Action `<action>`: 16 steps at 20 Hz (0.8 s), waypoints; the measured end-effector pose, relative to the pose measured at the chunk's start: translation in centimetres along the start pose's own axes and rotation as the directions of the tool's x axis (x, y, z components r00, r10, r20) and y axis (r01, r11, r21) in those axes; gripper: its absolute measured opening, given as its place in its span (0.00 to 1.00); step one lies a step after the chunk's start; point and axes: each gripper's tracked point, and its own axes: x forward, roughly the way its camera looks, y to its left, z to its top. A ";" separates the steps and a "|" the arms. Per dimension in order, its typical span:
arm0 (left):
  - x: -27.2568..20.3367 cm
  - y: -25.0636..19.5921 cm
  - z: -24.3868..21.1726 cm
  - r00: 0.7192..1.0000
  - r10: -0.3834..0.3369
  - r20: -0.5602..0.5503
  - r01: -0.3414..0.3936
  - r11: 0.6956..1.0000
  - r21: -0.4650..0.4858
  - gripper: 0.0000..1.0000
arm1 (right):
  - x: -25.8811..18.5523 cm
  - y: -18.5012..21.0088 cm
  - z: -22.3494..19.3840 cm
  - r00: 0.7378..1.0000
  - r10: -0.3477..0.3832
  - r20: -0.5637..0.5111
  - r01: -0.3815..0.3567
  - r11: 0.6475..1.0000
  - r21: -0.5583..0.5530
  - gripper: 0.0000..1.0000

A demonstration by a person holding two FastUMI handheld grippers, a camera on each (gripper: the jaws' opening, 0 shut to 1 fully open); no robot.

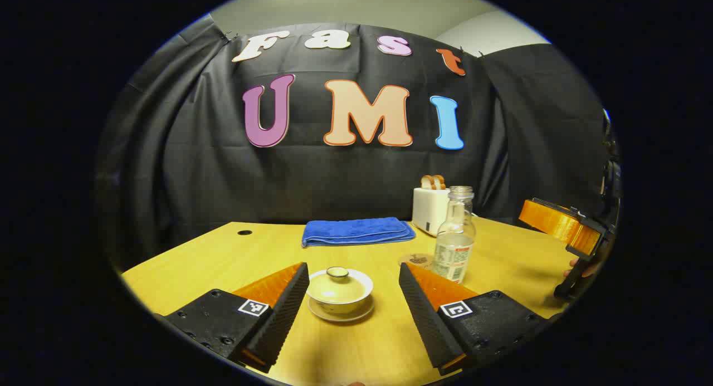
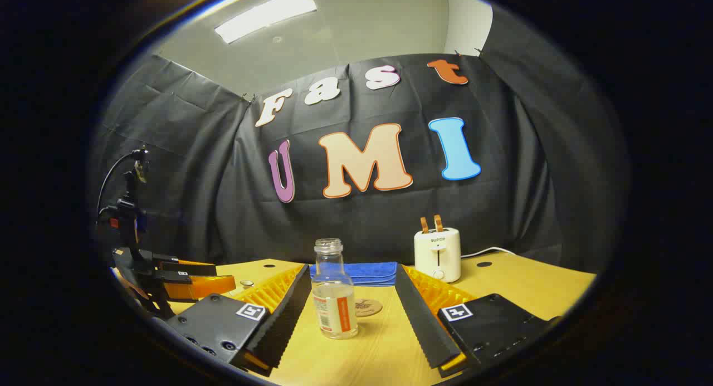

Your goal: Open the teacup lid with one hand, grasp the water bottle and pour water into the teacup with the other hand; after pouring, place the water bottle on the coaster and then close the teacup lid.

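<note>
While both grippers hang wide open and empty, I find the pale ceramic teacup (image 1: 340,290), lid (image 1: 337,273) still seated, standing on its saucer on the yellow wooden counter (image 1: 223,252) between the left gripper (image 1: 353,302) fingers, untouched. The clear, uncapped water bottle (image 2: 334,294), part filled, stands between the right gripper (image 2: 352,308) fingers, the round cork coaster (image 2: 367,307) just behind it. I judge the lid light, glazed, slippery and fragile: take its small knob. The bottle looks smooth and rigid: grip the labelled body.
</note>
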 end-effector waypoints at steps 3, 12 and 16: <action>-0.1 1.1 -0.7 1.000 0.016 -0.007 -0.016 1.000 -0.011 0.95 | 0.1 0.8 -0.8 1.000 0.008 -0.022 -0.008 1.000 0.008 0.94; 0.2 1.9 -1.1 0.999 0.037 0.002 -0.037 0.999 -0.012 0.95 | 0.2 1.1 -3.2 0.997 0.003 -0.082 -0.003 1.000 0.001 0.94; 0.5 2.7 -1.9 0.998 0.057 -0.018 -0.058 0.998 -0.027 0.95 | 0.2 1.0 -3.5 0.995 -0.002 -0.096 0.001 1.000 -0.011 0.94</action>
